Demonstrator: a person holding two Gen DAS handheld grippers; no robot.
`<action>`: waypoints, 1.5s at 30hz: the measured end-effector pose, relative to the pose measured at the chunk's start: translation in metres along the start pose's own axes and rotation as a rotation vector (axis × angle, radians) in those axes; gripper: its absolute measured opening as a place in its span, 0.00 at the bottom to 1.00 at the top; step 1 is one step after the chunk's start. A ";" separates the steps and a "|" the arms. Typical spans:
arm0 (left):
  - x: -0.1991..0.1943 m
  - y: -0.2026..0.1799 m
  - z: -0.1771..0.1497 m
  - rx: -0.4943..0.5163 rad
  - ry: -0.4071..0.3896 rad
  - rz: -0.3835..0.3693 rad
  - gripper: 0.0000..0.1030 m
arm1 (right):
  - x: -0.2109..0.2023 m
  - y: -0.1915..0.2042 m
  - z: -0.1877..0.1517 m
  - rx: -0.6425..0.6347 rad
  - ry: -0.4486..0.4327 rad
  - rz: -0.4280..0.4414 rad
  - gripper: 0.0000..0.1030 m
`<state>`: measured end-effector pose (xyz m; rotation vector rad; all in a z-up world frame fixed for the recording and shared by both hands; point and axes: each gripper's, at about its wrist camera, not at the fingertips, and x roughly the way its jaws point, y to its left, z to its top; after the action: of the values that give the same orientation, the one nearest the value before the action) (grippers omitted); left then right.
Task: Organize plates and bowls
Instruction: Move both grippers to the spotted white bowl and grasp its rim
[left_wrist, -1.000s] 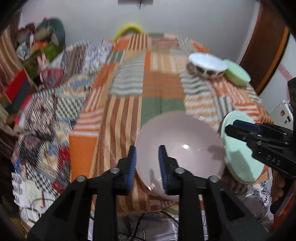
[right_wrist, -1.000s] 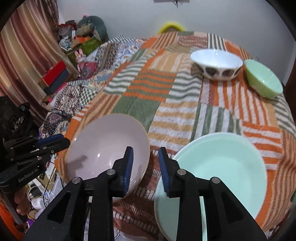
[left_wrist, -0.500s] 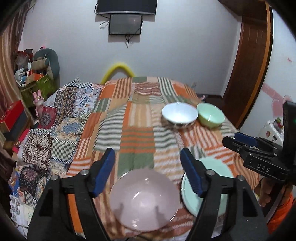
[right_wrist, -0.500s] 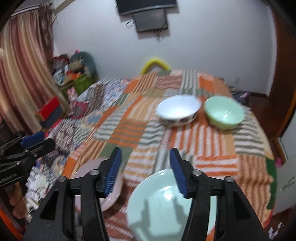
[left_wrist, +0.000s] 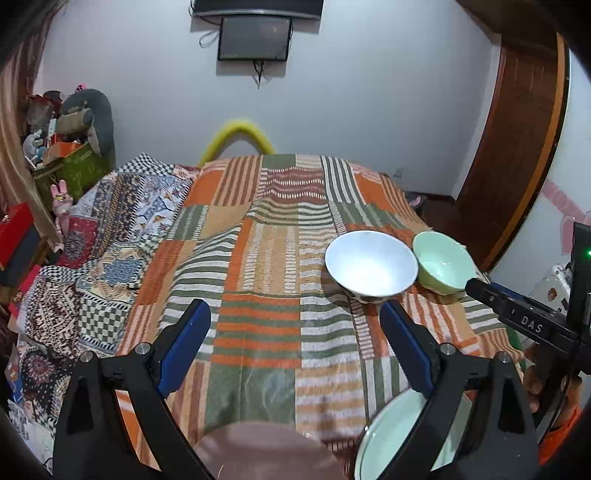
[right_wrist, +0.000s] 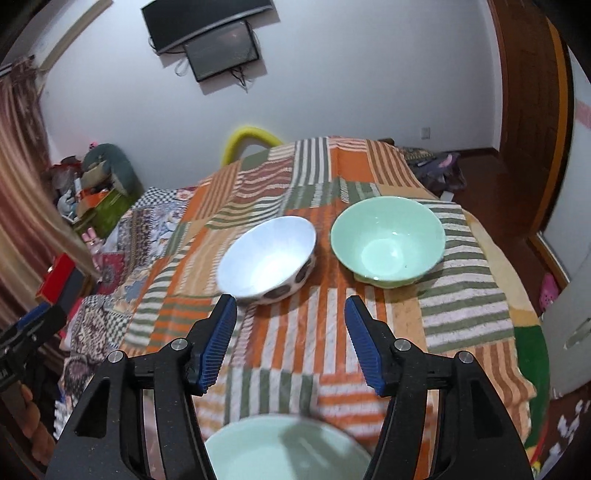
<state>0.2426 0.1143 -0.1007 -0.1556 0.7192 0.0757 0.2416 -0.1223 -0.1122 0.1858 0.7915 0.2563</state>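
Observation:
A white bowl (left_wrist: 369, 262) with dark spots outside and a mint green bowl (left_wrist: 441, 264) stand side by side on the patchwork blanket (left_wrist: 258, 295). In the right wrist view the white bowl (right_wrist: 266, 258) and green bowl (right_wrist: 388, 236) lie just beyond the fingertips. A pink plate (left_wrist: 266, 454) and a mint plate (left_wrist: 399, 443) rest at the near edge, below the fingers. My left gripper (left_wrist: 294, 314) hangs above the blanket, its jaws opening with nothing between them. My right gripper (right_wrist: 290, 306) is open and empty, above the mint plate (right_wrist: 288, 450).
The blanket covers a raised surface that drops off at the right to a wooden floor (right_wrist: 517, 206). A lower patterned bed (left_wrist: 110, 229) and piled toys and boxes (left_wrist: 62, 140) sit at the left. A yellow curved bar (left_wrist: 240, 133) stands at the far end.
Both grippers have opened and lifted away from the pink and mint plates, which slid to the bottom of the views. The two bowls now appear larger and closer.

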 end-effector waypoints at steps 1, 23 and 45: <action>0.011 0.000 0.002 -0.001 0.011 0.002 0.91 | 0.008 0.000 0.002 -0.001 0.009 -0.006 0.55; 0.163 -0.001 0.018 -0.035 0.239 -0.137 0.50 | 0.102 0.002 0.007 -0.063 0.146 0.004 0.24; 0.197 -0.032 0.015 0.066 0.263 -0.122 0.10 | 0.108 0.006 0.012 -0.107 0.173 0.061 0.23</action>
<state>0.4039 0.0885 -0.2156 -0.1476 0.9712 -0.0863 0.3222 -0.0859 -0.1754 0.0874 0.9421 0.3752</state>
